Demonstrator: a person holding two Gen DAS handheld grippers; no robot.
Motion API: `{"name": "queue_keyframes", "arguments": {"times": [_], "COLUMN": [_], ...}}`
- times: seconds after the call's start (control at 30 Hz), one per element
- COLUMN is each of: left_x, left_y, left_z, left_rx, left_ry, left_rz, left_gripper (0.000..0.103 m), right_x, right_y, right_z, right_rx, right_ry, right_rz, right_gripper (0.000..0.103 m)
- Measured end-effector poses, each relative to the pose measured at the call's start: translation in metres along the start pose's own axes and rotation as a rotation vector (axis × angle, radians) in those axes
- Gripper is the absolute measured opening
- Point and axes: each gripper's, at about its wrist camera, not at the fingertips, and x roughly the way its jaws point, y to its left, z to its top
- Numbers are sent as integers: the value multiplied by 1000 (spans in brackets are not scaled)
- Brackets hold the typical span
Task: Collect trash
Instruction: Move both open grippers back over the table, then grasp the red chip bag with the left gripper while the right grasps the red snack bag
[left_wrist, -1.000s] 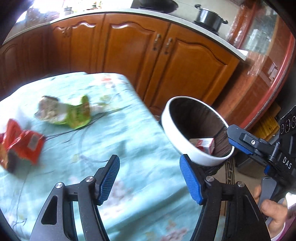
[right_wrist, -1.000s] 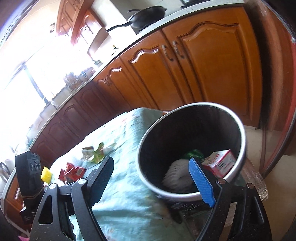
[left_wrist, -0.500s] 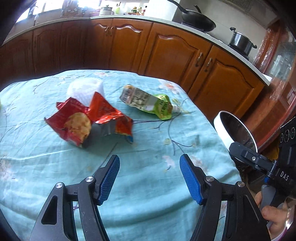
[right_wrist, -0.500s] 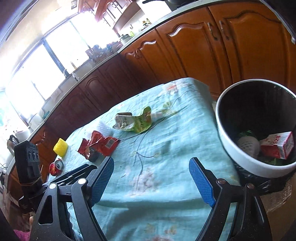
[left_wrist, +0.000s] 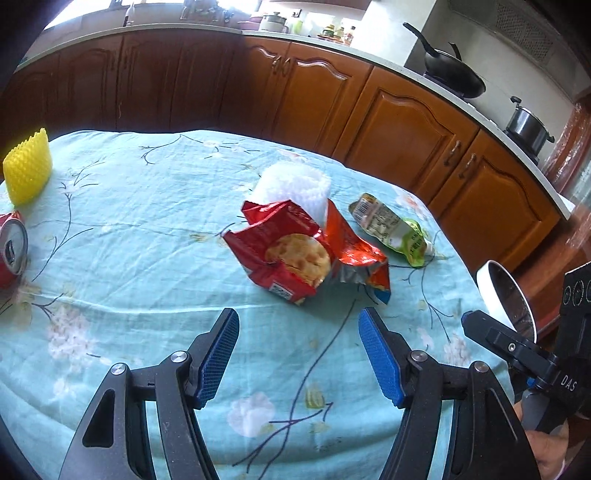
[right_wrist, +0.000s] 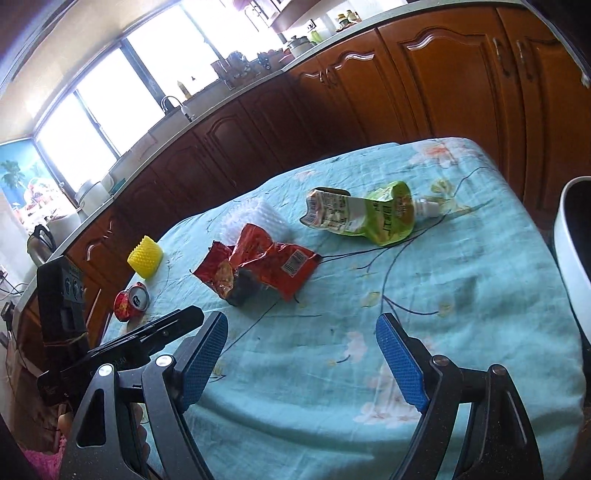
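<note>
On the bench (left_wrist: 110, 258) sit one red wrapper (left_wrist: 295, 254), one green pouch (left_wrist: 391, 229), one can (left_wrist: 11, 251), both grippers (left_wrist: 297, 354) (right_wrist: 301, 354) gaping empty, and only the left view shows a wok (left_wrist: 454, 74).

— What's my table (left_wrist: 155, 295) wearing?
— A pale blue floral cloth. On it I see a torn red snack bag (left_wrist: 295, 254) touching a white foam net (left_wrist: 291, 186), a green pouch (left_wrist: 391, 227) just beside them, and a yellow foam piece (left_wrist: 26, 171) near a red can (left_wrist: 11, 251).
</note>
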Motion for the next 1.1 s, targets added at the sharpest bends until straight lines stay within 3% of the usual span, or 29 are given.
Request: {"name": "queue_keyframes", "arguments": {"times": [0.27,0.4,0.47,0.53,0.57,0.6,0.63,0.77,0.93,1.03,1.07,1.1], "left_x": [18,41,51,58,60,62,63,57,42,32,28,25], "left_y": [31,39,42,44,43,40,37,27,27,30,32,35], "left_z": [28,38,41,43,44,45,46,45,39,33,29,28], "left_rx": [-43,-56,-66,-72,-70,-63,-52,1,-9,-17,-18,-22], "left_ry": [15,52,65,74,78,82,79,44,17,2,-3,-10], "left_rz": [-5,-27,-35,-54,-67,-84,-86,-76,-78,-62,-53,-42], "left_gripper": [67,65,64,52,40,29,29,24,21,21,21,21], "right_x": [38,57,68,77,80,82,82,70,52,51,52,53], "right_y": [8,9,8,8,9,11,13,19,19,26,28,32], "right_z": [20,31,35,36,35,35,33,27,23,23,22,21], "right_rx": [36,56,66,68,64,55,43,-3,-49,-78,-93,-112], "right_ry": [41,60,76,97,104,107,103,82,55,70,74,74], "right_rz": [52,67,72,86,92,90,77,62,30,47,43,35], "right_gripper": [57,52,41,26,15,11,0,0,0,16,34,44]}}
